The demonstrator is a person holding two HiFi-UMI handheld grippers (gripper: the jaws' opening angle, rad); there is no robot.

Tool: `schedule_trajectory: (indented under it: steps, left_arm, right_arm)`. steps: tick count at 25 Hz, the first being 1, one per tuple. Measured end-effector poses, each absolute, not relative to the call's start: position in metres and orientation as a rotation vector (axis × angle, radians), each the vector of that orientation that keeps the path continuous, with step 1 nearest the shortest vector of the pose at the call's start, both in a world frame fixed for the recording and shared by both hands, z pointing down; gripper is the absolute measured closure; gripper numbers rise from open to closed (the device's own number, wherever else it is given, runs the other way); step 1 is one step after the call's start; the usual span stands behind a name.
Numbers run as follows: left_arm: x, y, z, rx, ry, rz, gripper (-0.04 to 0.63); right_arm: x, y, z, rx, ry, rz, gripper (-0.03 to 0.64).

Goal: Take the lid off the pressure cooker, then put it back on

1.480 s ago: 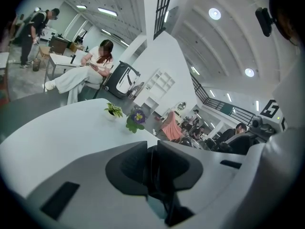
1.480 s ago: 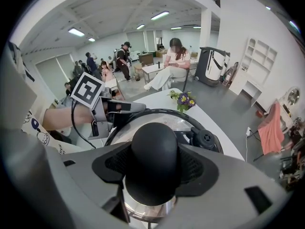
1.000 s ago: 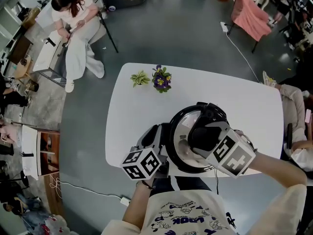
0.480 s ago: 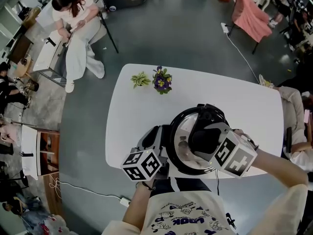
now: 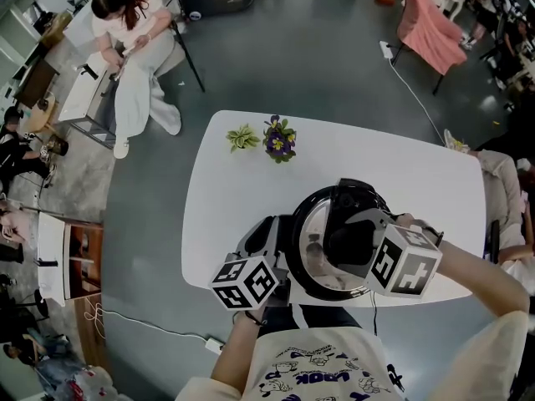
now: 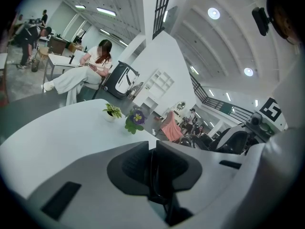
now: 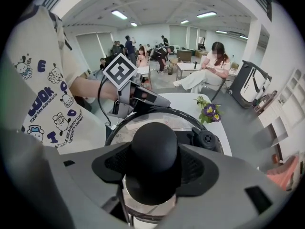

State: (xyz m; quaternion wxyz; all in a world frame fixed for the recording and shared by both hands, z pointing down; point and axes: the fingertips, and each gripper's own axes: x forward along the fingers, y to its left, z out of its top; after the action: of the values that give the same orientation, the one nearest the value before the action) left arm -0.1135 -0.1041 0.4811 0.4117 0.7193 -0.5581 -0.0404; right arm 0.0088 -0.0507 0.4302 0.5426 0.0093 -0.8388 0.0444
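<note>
Pressure cooker [image 5: 334,295]: parked at the near edge of the white table [image 5: 234,190], right in front of the person, glass lid [image 5: 309,224] sitting on top with its black rim lined up on the pot as far as can be told. Right gripper [image 7: 155,166]: in from the right, pointing steeply down, jaws spread fairly wide and clamped on the lid's round black knob [image 7: 154,147], one pad on each side of it. Small black valve [image 7: 209,140] just to the right of the knob on the lid. Left gripper [image 6: 152,168]: tucked against the cooker's left side, tilted only a bit downward, jaws pulled in narrow and pinching a thin dark piece that looks like the pot's side handle [image 6: 157,194], though hard to be totally sure from that angle. Over on the far side of the table, well apart from the cooker: little green plant [image 5: 242,135] with a purple flower pot [image 5: 279,139] just beside it on the right. Way off at the far left, past the table: seated person in white [image 5: 134,48].
</note>
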Motion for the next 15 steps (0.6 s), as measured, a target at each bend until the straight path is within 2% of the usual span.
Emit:
schedule_trajectory:
  steps: [15]
  left_arm:
    - [-0.1135,-0.1043,0.4809,1.83,-1.413,-0.082,0.535]
  right_arm:
    - [0.009,-0.0495,0.4308,0.028,-1.998,0.114,0.311]
